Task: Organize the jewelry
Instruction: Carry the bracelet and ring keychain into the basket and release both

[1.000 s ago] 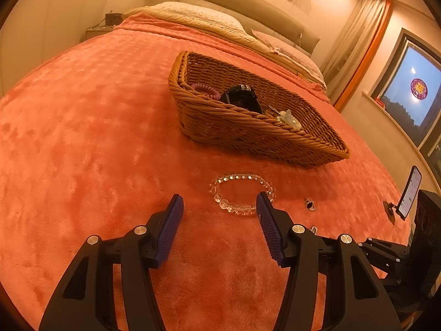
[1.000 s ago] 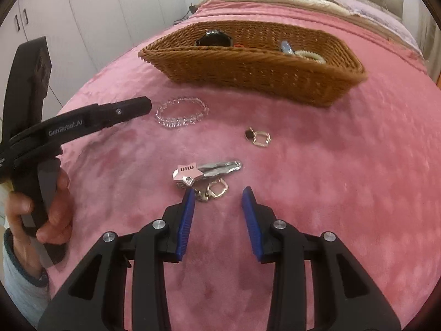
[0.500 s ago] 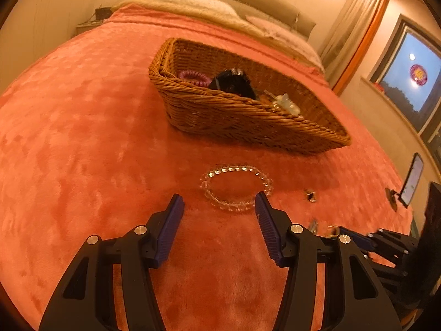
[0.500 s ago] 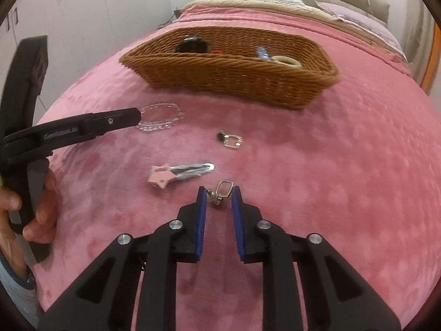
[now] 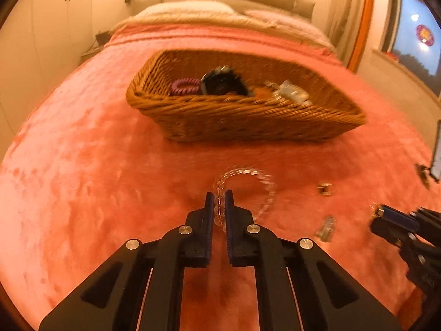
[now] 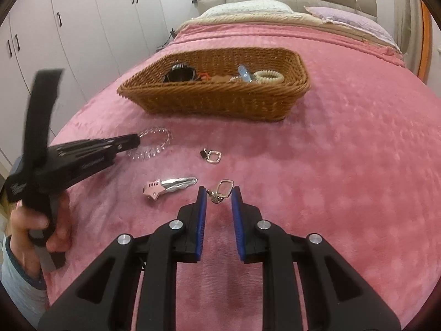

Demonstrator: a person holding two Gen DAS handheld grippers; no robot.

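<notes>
A clear bead bracelet (image 5: pixel 256 179) lies on the pink bedspread before the wicker basket (image 5: pixel 248 121). My left gripper (image 5: pixel 219 197) is shut on the bracelet's left side; it shows in the right wrist view too (image 6: pixel 137 142), with the bracelet (image 6: pixel 154 146) at its tip. My right gripper (image 6: pixel 217 191) is open, its fingers either side of a gold square earring (image 6: pixel 222 189) on the bedspread. A second gold earring (image 6: pixel 212 156) and a pink and silver hair clip (image 6: pixel 169 186) lie nearby. The basket (image 6: pixel 220 102) holds hair ties, a black item and other pieces.
The bed's pillows and headboard (image 6: pixel 284 2) lie beyond the basket. White wardrobe doors (image 6: pixel 69 27) stand at left. A phone on a stand (image 5: pixel 435 154) sits at the bed's right edge. The person's hand (image 6: pixel 41 226) holds the left gripper.
My left gripper moved forward and shut on the bracelet. My right gripper, nearly shut around the gold earring half a second ago, has opened wider with the earring still on the bedspread.
</notes>
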